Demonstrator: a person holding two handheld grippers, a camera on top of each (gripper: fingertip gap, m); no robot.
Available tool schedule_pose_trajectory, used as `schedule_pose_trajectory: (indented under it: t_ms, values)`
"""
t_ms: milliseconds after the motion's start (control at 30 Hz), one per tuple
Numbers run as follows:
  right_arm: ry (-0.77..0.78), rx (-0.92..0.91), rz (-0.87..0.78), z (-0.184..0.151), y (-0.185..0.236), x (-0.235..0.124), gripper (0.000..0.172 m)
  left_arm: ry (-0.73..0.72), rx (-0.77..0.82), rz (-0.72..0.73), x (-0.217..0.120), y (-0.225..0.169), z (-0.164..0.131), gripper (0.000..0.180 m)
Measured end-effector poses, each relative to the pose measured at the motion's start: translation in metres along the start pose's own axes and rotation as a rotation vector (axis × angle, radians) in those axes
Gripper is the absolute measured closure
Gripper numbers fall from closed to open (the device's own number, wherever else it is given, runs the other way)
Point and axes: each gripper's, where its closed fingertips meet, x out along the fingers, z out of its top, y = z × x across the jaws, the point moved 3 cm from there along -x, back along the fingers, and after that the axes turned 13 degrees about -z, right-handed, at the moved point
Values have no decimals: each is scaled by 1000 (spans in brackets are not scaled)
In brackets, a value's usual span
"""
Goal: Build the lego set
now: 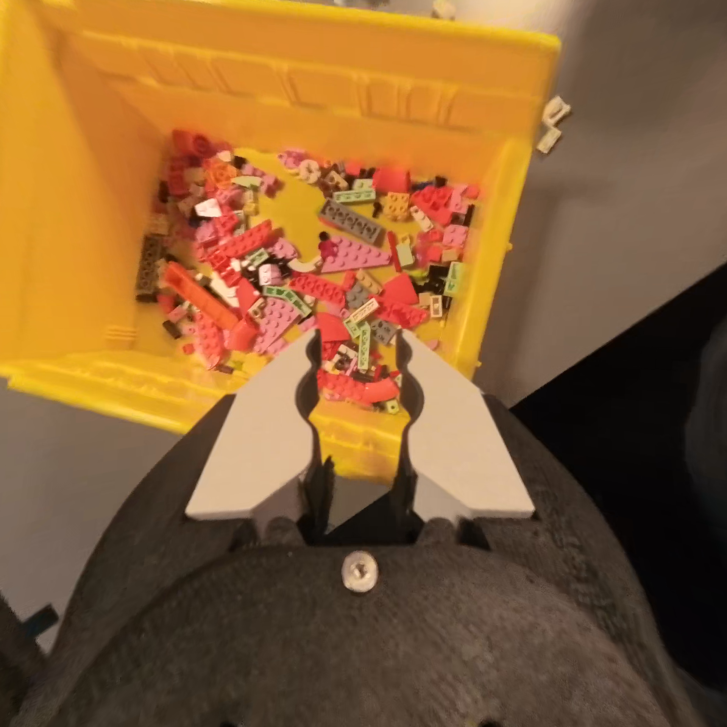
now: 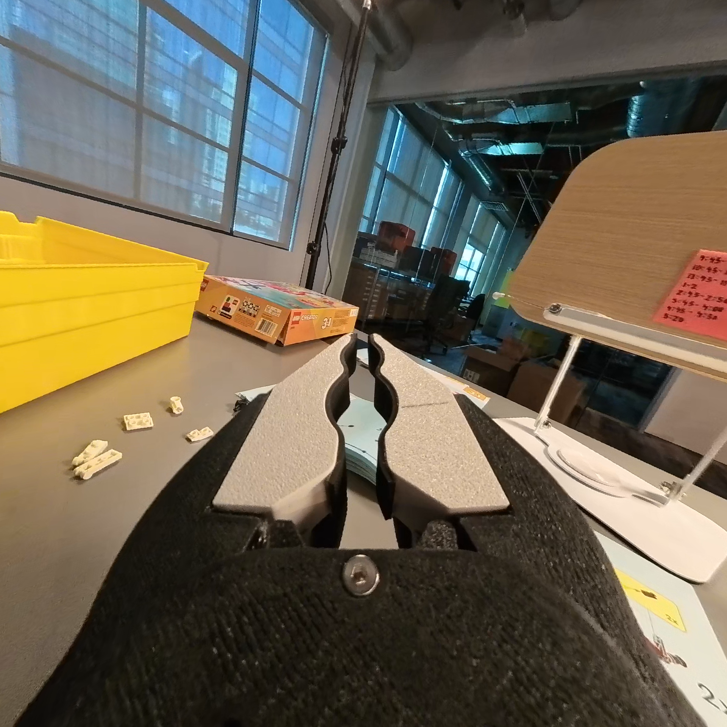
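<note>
Spread fingers [image 1: 271,393] of left gripper [image 1: 358,334] above mixed toy bricks [image 1: 314,267] in yellow bin [image 1: 98,189], nothing gripped; nearly closed, bare right gripper [image 2: 362,339] over booklet [image 2: 360,452] on grey table [image 2: 78,531], near white pieces [image 2: 137,421], orange box [image 2: 275,310].

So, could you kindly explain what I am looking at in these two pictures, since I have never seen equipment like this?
These are two hand-held grippers, each with a camera looking forward along its two grey fingers. The left view looks down into a yellow bin holding a pile of small toy bricks, mostly red and pink. The left gripper hangs open above them, holding nothing. The right gripper sits low over a grey table, its fingers nearly together with nothing between them. Around it lie a few white pieces, an orange toy box, a printed booklet and a wooden board on a stand.
</note>
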Motion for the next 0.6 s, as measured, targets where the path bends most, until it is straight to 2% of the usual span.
schedule_pose_trajectory:
  t_ms: [100, 200, 267, 367, 467, 567, 600]
  values:
    - [0, -18, 11, 0, 3, 0, 168, 164, 36, -151, 23, 3, 3, 153]
    - [-1, -35, 20, -1, 5, 0, 169, 394, 80, -191, 41, 16, -7, 160]
    - [-2, -45, 26, -1, 7, 0, 169, 480, 84, -269, 50, 16, -12, 163]
    - [-2, -54, 31, -1, 8, -1, 169, 560, 64, -355, 58, 16, -18, 159]
    - [-2, -56, 33, -1, 9, -1, 169, 632, 64, -348, 62, 20, -27, 151]
    - [-2, -56, 34, -1, 8, -1, 169, 634, 96, -343, 66, 19, -28, 147]
    - [-2, -56, 34, -1, 9, -1, 169, 614, 108, -331, 69, 20, -25, 139]
